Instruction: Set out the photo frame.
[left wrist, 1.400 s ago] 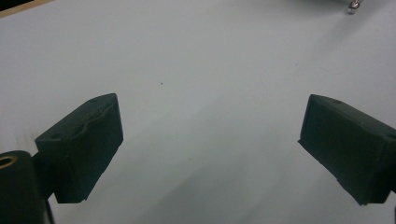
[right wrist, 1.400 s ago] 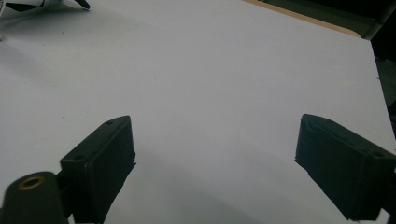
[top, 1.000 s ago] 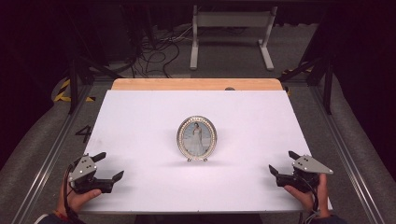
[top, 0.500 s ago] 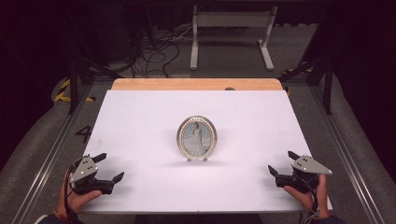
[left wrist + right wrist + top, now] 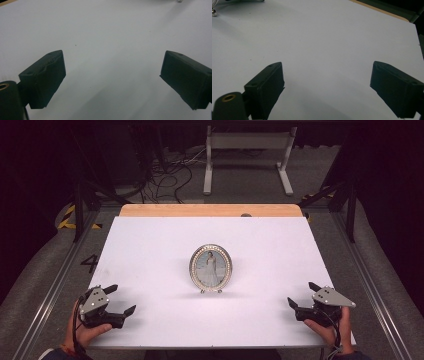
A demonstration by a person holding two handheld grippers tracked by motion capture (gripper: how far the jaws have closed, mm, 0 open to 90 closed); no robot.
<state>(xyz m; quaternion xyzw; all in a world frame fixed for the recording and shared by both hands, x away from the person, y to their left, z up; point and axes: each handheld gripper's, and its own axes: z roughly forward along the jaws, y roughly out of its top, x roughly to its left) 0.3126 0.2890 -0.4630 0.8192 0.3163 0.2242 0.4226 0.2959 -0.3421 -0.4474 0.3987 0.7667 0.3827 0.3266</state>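
White sheet [image 5: 150,250] covers the table, and on it an oval frame [image 5: 211,266] stands upright at the centre, silver-rimmed, propped on small feet, its picture facing the person. Taking the frame as the hub, the left gripper [image 5: 121,299] rests near the front edge at about 8 o'clock and the right gripper [image 5: 302,295] at about 4 o'clock, both well apart from the frame. Each claw is released: in the left gripper view [image 5: 112,75] and the right gripper view [image 5: 325,82] the black jaws stand wide with bare sheet between them, grasping nothing.

The step in hand looks like the approach to the frame. To do it well, I would bring one claw in low from the side, toward the rim at 3 or 9 o'clock, jaws kept wide until they straddle the edge. An upright frame on small feet will likely tip backward toward 12 if nudged from the front, so the other gripper could steady it while the first closes gently on the rim, not the glass.
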